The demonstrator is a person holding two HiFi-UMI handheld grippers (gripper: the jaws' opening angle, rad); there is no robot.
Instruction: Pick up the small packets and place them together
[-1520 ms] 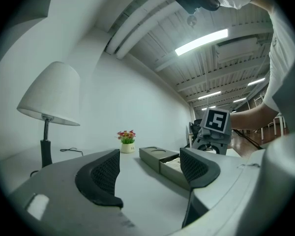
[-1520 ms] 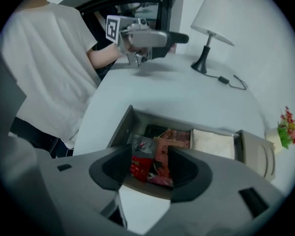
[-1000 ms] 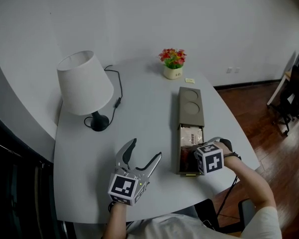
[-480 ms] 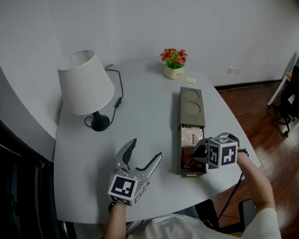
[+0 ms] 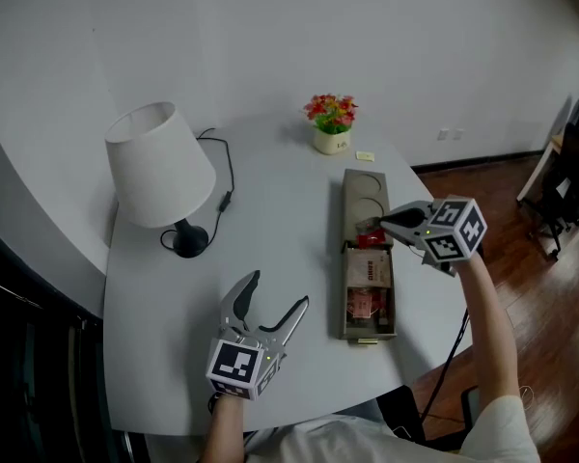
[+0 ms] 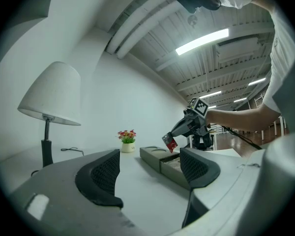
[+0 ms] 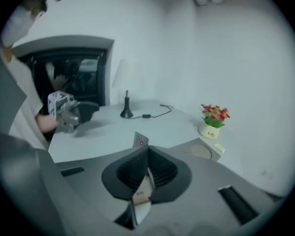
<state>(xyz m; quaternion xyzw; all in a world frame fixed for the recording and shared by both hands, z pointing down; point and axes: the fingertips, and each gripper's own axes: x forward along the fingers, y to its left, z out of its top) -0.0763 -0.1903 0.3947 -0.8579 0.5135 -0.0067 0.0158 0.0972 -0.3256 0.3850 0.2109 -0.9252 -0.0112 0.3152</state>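
The right hand-held gripper (image 5: 384,223), clamped on a small flat red packet (image 5: 369,238), holds it above the long grey box (image 5: 367,193) on the white desk (image 5: 270,210), likely for regrouping, while the left hand-held gripper (image 5: 280,289) idles, jaws apart.

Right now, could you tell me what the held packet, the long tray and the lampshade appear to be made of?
Packet: thin, flat, red-printed, probably plastic film or paper. Tray: matte olive-grey with moulded round recesses, likely plastic. Lampshade: smooth matte white, fabric or paper.
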